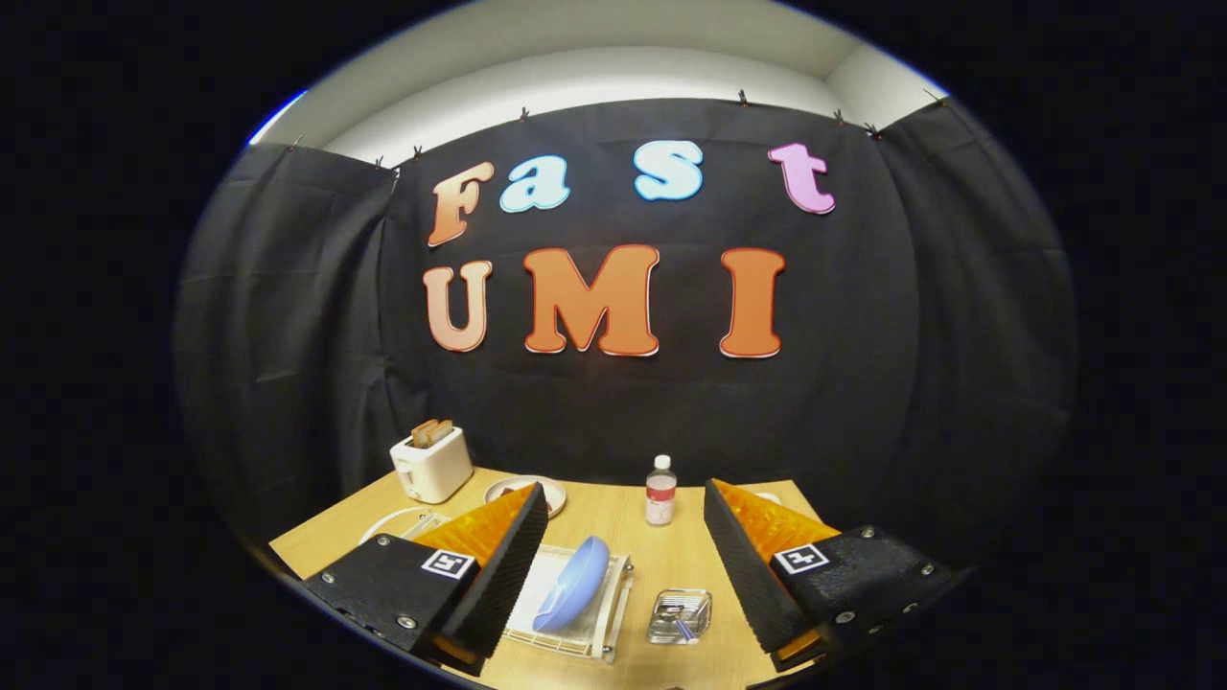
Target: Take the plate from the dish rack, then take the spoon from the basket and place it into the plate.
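A light blue plate [575, 583] stands on edge in a white dish rack [611, 613] on the wooden table, just inside my left finger. A small clear basket [679, 615] sits to the rack's right, between my fingers, with a spoon [686, 628] lying in it, blue at the handle. My gripper [623, 556] hovers above the table, open wide, nothing between its fingers.
A white toaster [431, 464] with toast stands at the far left of the table [623, 522]. A small plate [503, 489] lies beside it. A clear bottle with a white cap [659, 491] stands at the far middle. Black cloth walls close in the booth.
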Available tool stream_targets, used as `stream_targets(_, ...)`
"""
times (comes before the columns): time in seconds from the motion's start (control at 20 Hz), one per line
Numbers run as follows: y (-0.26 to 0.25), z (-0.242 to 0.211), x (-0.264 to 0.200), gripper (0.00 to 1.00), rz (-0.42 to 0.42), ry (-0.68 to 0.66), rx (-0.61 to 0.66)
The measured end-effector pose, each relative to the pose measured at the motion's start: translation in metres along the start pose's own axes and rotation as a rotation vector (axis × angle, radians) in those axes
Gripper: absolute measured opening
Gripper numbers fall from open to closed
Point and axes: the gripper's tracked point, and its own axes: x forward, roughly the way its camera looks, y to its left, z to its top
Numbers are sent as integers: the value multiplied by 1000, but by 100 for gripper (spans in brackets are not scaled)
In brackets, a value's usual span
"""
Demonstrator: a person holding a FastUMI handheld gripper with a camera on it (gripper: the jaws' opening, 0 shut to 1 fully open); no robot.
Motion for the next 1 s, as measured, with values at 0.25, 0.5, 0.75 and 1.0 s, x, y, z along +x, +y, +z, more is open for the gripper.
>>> stream_targets(0.25,14,-25,28,97,35,128,3)
stream_targets(0.5,23,-70,57,98,44,320,4)
stream_targets(0.75,34,-104,75,97,47,487,54)
stream_targets(1.0,21,-148,99,94,-13,645,-2)
